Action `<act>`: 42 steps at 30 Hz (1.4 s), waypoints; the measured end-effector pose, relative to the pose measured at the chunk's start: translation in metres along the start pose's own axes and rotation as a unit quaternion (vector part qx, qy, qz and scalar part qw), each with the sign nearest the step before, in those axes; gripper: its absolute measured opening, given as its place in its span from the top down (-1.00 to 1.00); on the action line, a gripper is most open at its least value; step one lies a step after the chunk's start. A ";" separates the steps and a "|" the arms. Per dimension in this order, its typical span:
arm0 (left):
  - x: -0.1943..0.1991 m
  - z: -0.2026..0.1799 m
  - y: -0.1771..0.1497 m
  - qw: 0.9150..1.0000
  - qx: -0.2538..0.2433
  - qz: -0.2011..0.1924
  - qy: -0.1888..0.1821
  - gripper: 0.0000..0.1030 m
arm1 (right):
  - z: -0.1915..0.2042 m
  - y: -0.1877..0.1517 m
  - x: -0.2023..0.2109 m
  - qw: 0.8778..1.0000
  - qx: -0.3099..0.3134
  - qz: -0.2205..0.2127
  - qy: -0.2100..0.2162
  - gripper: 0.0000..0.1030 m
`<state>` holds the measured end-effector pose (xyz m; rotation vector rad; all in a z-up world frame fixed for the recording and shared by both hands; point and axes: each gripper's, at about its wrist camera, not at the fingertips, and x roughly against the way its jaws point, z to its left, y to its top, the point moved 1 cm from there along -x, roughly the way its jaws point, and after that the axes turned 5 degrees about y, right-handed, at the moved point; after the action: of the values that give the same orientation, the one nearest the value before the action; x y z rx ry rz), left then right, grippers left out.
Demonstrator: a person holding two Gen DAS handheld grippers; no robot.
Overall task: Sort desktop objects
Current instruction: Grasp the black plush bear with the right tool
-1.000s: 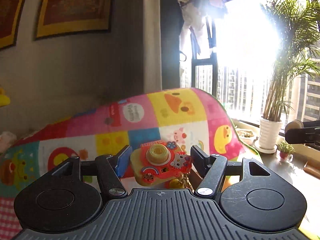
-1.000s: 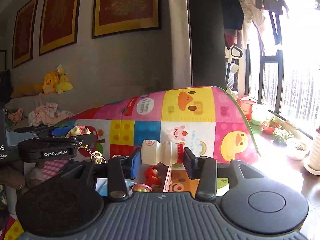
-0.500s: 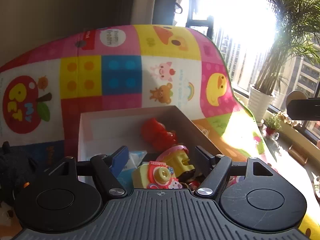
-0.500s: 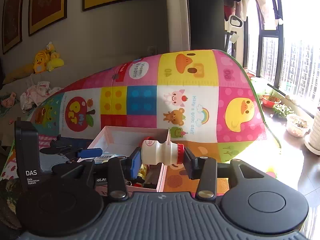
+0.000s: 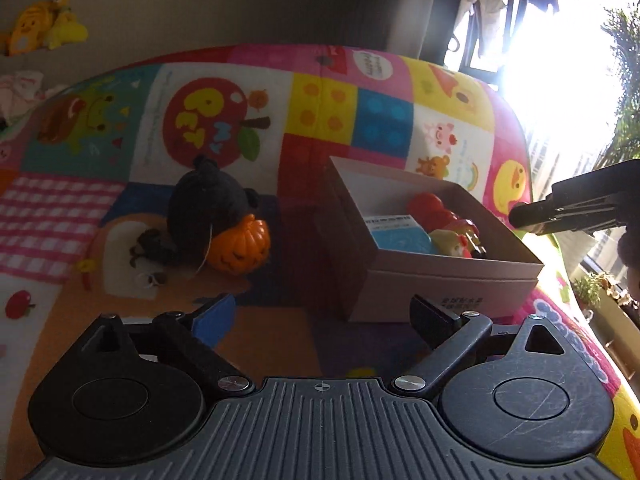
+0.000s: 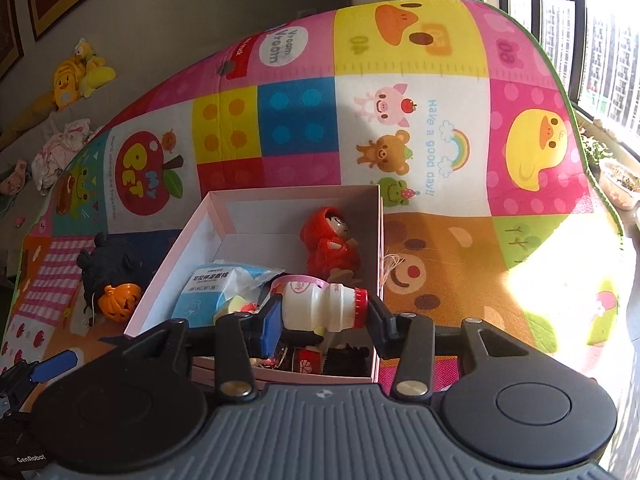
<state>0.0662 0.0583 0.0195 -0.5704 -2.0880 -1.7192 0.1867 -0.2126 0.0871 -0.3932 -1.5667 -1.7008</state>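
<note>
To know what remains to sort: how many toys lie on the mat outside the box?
2: the black plush toy and the orange pumpkin toy touching it, both on the play mat left of the box. Others may be hidden beyond view.

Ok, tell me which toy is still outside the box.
The orange pumpkin with the black plush: they lie on the mat left of the box; the red figure lies inside.

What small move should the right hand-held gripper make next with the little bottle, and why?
Probably lower it slightly and let go. The right hand-held gripper holds the small white bottle by its ends, lying sideways over the open box, where other toys already lie. Its jaws are just opening, so the drop seems near.
</note>
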 end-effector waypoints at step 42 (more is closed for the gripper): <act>0.006 0.102 -0.006 0.963 0.195 -0.030 0.183 -1.00 | 0.144 0.000 0.022 0.978 0.128 -0.067 0.153 -0.29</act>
<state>0.0546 0.1575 -0.0007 -0.0647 -2.0994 -1.2682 0.1335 -0.0836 0.1298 0.1042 -1.5802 -1.5454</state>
